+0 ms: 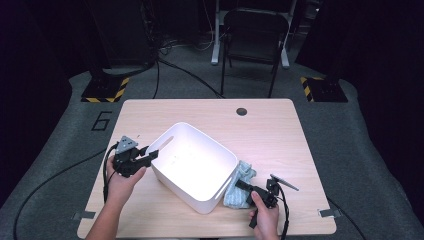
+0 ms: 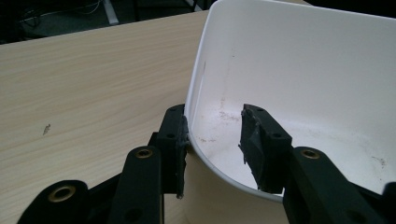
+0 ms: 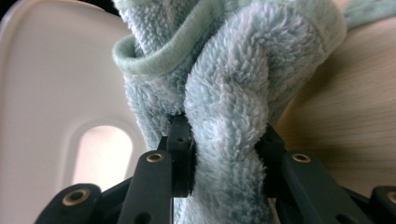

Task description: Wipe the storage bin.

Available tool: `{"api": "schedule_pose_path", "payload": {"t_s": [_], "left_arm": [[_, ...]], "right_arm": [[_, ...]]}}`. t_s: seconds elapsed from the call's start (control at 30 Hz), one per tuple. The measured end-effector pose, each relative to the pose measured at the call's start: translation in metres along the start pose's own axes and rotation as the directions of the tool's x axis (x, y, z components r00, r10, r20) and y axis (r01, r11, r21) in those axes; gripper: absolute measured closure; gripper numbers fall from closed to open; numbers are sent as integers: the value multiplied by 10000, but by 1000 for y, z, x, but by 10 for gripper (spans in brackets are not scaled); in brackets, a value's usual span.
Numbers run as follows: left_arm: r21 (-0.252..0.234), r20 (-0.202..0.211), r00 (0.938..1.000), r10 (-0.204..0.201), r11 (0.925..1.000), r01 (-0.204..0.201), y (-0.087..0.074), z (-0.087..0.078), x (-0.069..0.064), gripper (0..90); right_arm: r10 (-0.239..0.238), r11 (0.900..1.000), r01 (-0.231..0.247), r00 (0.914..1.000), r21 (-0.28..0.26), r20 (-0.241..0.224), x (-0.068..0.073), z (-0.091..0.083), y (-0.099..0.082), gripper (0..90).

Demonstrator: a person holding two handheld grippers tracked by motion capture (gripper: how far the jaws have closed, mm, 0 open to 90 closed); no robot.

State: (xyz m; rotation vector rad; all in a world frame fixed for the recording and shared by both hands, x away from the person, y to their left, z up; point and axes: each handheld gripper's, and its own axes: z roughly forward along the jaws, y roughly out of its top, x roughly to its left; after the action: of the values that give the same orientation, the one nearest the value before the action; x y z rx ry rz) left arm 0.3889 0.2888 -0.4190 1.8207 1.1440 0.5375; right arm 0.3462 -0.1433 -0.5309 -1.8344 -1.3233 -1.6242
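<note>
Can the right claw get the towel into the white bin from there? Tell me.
Probably yes. The right claw grips the light blue towel right beside the white bin, whose open top has nothing over it; only the near wall needs clearing.

Black jaws, brass-ringed screw holes

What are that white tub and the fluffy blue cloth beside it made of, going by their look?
The white tub looks like moulded plastic: smooth, slightly glossy walls, rounded corners and a cut-out handle slot. Faint brownish marks dirty its inside.

The blue cloth seems to be soft microfibre or fleece terry, judging by its dense fuzzy pile and stitched hem; the exact fibre cannot be told.
</note>
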Motion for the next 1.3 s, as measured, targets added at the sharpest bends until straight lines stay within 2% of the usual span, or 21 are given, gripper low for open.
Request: {"api": "schedule_pose_path", "payload": {"t_s": [0.03, 0.1, 0.13, 0.27, 0.37, 0.43, 0.5, 0.63, 0.77, 1.0, 1.07, 1.1, 1.13, 1.3], "left_arm": [[8, -19, 10000, 4, 10000, -4, 0, 0, 0, 614], [30, -9, 10000, 23, 10000, -23, 0, 0, -1, 614], [44, -19, 10000, 13, 10000, -13, 0, 0, -1, 613], [98, -64, 10000, 15, 10000, -14, 0, -1, -2, 612], [82, -88, 10000, -14, 10000, 15, 0, -1, -4, 610], [101, -69, 10000, -6, 9999, 7, 0, -1, -4, 610], [101, -45, 10000, 5, 9999, -4, 0, -1, -4, 611], [105, -113, 9999, 92, 9999, -91, 0, -2, -3, 654], [102, -131, 9999, 52, 9999, -51, -1, -2, -5, 662], [105, -106, 9999, 127, 9999, -126, -1, -2, -5, 664], [116, -108, 9998, 139, 9998, -138, -1, -3, -5, 664], [108, -103, 9999, 135, 9999, -134, -1, -3, -5, 664], [107, -100, 9999, 134, 9999, -133, -1, -3, -5, 664], [130, -187, 9998, 102, 9999, -99, -1, -3, -6, 662]], "right_arm": [[-364, 9993, 363, 9993, -130, -84, 1, 0, 1, 669], [-661, 9976, 656, 9975, -212, -236, 8, -4, 3, 669], [-411, 9991, 406, 9986, -133, -342, 14, -6, 4, 669], [-1116, 9926, 1072, 9904, -565, -821, 32, -14, 7, 668], [-1314, 9893, 1240, 9862, -772, -1003, 44, -17, 9, 668], [-1532, 9857, 1458, 9842, -839, -888, 47, -18, 10, 668], [-1382, 9887, 1323, 9867, -705, -857, 46, -17, 10, 668], [-1670, 9839, 1611, 9829, -779, -774, 40, -14, 10, 670], [-1477, 9876, 1438, 9871, -634, -620, 35, -11, 8, 673], [-1252, 9918, 1253, 9921, -267, 42, 15, -3, 5, 681], [-1337, 9910, 1339, 9892, 3, 605, 9, 0, 4, 682], [-981, 9951, 974, 9936, 151, 555, 7, 1, 3, 682], [-1152, 9933, 1140, 9908, 213, 711, 3, 3, 3, 683], [-1148, 9928, 1098, 9862, 483, 1193, -1, 6, 2, 685]]}}
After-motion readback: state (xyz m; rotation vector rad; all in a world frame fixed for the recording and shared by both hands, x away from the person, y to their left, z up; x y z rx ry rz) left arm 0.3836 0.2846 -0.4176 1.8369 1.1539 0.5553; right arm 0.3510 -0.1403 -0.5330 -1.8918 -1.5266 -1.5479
